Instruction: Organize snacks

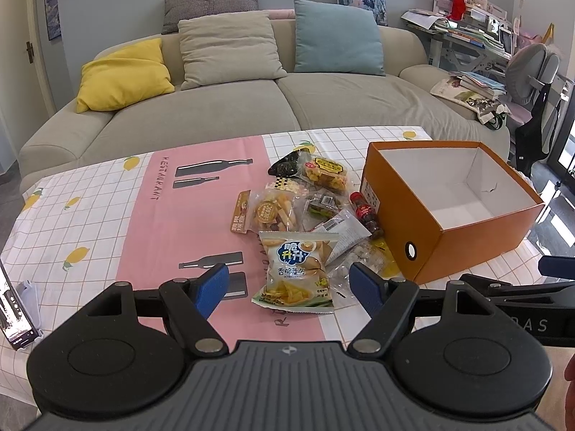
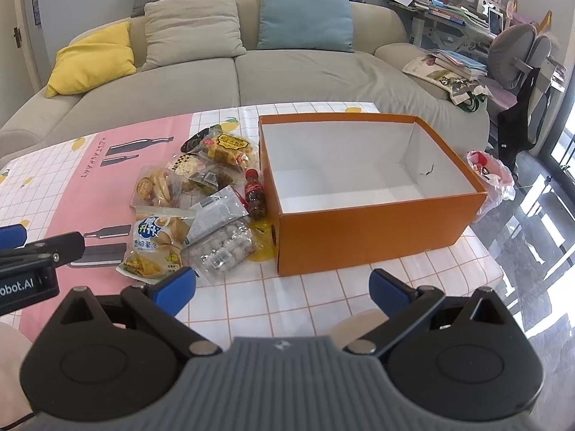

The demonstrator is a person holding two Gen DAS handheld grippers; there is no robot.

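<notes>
The left tongs (image 1: 289, 289) stand wide with nothing between the blue pads; directly ahead of them, seen between the pads, lies the potato chip bag (image 1: 295, 273) flat on the bench (image 1: 90, 222). Beyond it the snack pile (image 1: 305, 194) spreads toward the sofa (image 1: 215, 107), with a small dark bottle (image 1: 366, 215) lying just beside the orange box (image 1: 467, 240). The right tongs (image 2: 282, 289) are also spread wide and hold nothing, hovering over bare checked cloth; the orange box, open and white inside, sits just ahead of them, and the snack pile lies ahead to their left, touching the box's left wall.
</notes>
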